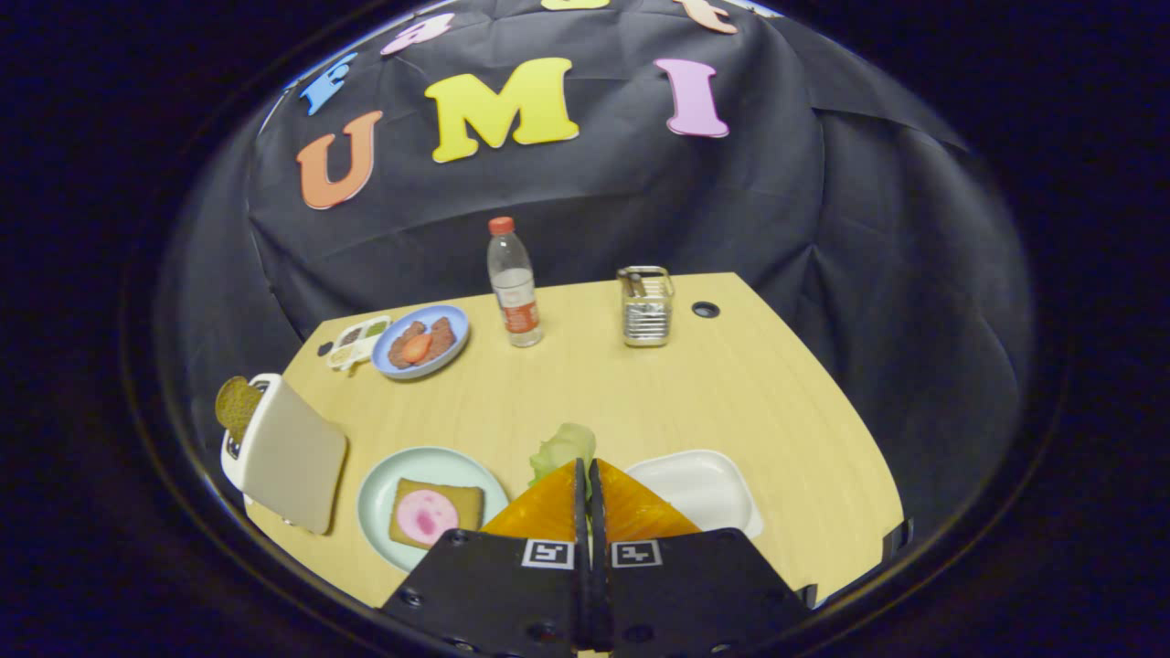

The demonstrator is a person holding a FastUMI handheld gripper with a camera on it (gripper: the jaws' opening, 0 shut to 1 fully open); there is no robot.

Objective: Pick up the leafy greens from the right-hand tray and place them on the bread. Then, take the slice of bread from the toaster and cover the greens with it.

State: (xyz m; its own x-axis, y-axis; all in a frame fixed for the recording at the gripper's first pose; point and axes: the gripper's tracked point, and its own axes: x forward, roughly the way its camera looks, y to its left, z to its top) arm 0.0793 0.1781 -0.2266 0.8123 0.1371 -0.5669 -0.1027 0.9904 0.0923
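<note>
- The gripper [586, 475] has its two orange fingers [548, 507] pressed together, with the pale leafy greens [562, 448] clamped between the tips and sticking out just ahead of them, lifted above the table [731, 393].
- Just right of the fingers lies the white tray [704, 489], near the table's front edge.
- Left of the fingers sits a light green plate [384, 493] carrying the slice of bread [448, 503] topped with a pink round slice [425, 516].
- Further left stands the white toaster [288, 452], tilted in this view, with a brown slice of bread in the toaster [236, 407] poking out of its top slot.
- Beyond, on the far left, a blue plate [452, 320] holds brown pieces and something red; a small divided dish [358, 341] touches its left side.
- A clear water bottle [514, 283] with a red cap stands upright at the far middle, and a metal rack [646, 306] stands to its right, well apart.
</note>
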